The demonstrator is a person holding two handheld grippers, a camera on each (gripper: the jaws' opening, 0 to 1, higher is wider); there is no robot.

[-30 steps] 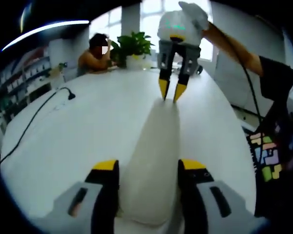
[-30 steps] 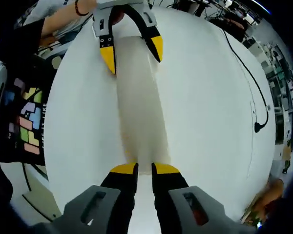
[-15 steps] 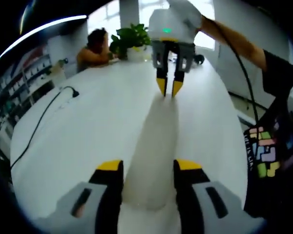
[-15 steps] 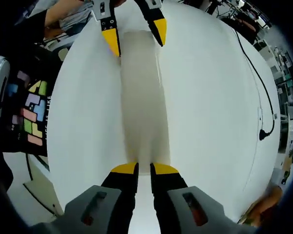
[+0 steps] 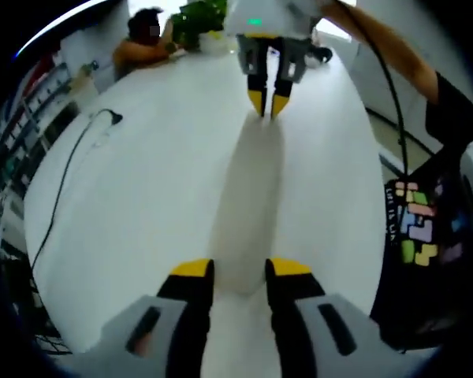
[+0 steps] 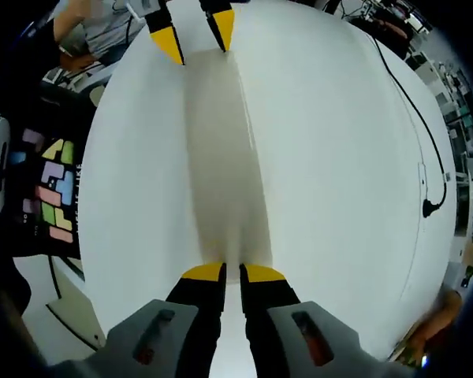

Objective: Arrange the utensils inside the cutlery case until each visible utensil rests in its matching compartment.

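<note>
A long, pale cutlery case (image 5: 248,189) lies closed on the white round table (image 5: 142,197), and no utensils can be seen. My left gripper (image 5: 240,272) has its yellow-tipped jaws pressed against the sides of the case's near end. At the far end, my right gripper (image 5: 266,106) pinches the case's edge. In the right gripper view the case (image 6: 221,157) runs from my right gripper (image 6: 232,273), jaws almost together on its end, up to my left gripper (image 6: 195,35), which straddles the other end.
A black cable (image 5: 63,197) with a plug (image 5: 110,118) crosses the table's left side, and shows again as a cable (image 6: 410,110) in the right gripper view. A seated person (image 5: 142,39) and a plant (image 5: 197,16) are at the far edge. The holder's dark shirt (image 5: 414,228) is at the right.
My left gripper's jaws have drawn in from wide apart until they meet the case's sides. Both cameras have shifted slightly along the case. The right gripper has kept its grip.
</note>
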